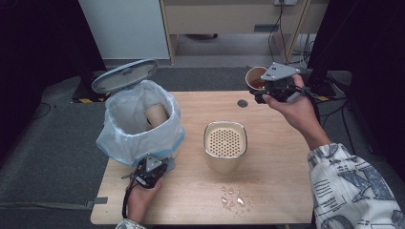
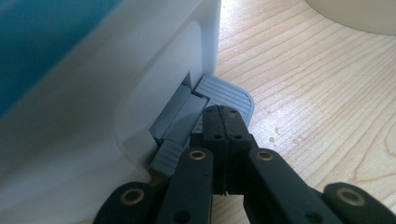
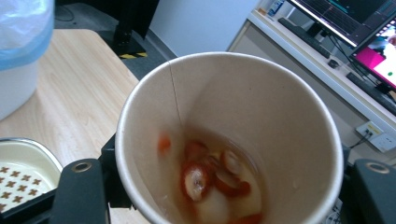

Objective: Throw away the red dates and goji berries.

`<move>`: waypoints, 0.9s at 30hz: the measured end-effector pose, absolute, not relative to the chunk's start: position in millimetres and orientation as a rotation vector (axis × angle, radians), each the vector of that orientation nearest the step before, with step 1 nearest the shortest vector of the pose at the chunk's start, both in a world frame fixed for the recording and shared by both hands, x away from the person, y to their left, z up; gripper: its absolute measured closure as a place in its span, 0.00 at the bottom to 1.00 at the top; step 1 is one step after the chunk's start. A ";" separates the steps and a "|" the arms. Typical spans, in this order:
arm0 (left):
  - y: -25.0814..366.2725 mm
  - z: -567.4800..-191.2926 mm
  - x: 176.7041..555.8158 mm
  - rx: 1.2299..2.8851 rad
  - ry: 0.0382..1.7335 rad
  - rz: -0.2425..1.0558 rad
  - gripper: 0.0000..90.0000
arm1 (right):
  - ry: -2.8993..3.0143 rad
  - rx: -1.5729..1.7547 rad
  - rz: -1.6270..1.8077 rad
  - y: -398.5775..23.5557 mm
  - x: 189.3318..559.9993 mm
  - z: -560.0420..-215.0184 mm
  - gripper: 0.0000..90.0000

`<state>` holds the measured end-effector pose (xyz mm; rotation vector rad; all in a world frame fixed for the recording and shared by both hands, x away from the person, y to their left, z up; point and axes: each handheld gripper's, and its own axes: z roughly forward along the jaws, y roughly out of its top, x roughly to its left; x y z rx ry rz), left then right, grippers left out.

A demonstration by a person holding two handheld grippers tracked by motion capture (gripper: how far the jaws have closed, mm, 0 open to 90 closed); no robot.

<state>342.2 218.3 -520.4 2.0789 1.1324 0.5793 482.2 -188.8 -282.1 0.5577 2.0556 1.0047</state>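
Observation:
A white pedal bin (image 1: 138, 143) with a blue-white bag stands at the table's left, its lid (image 1: 125, 75) raised. Inside it lies a paper cup (image 1: 156, 114). My left gripper (image 1: 152, 171) is low at the bin's front. Its jaws are shut, and their tips (image 2: 223, 116) rest on the grey pedal (image 2: 226, 91). My right gripper (image 1: 261, 89) is lifted over the table's far right edge, shut on a second paper cup (image 1: 255, 76). That cup (image 3: 280, 102) holds red fruit pieces (image 3: 210, 175) in a little liquid.
A cream container (image 1: 225, 164) with a perforated strainer top sits mid-table; its edge (image 3: 9, 144) lies below the held cup. Small wet bits (image 1: 233, 198) lie near the front edge. A dark round spot (image 1: 242, 103) marks the far side. A desk with monitors (image 3: 369, 32) is beyond.

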 end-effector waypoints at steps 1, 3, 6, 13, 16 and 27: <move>218.3 -520.4 342.2 2.079 1.132 0.579 0.99 | 2.053 0.551 1.003 -187.5 481.5 -282.2 0.33; 218.3 -520.4 342.2 2.079 1.133 0.579 0.99 | 2.049 0.551 1.001 -187.0 481.6 -282.1 0.33; 218.2 -520.4 342.1 2.079 1.132 0.581 0.99 | 2.055 0.524 0.991 -182.6 479.6 -283.4 0.33; 218.4 -520.4 342.1 2.078 1.132 0.580 0.99 | 2.063 0.461 0.955 -175.4 474.8 -285.2 0.33; 218.4 -520.4 342.2 2.078 1.133 0.579 0.99 | 2.061 0.441 0.937 -175.4 474.0 -285.3 0.33; 218.3 -520.4 342.1 2.078 1.133 0.580 0.99 | 2.072 0.407 0.914 -173.0 470.4 -289.7 0.33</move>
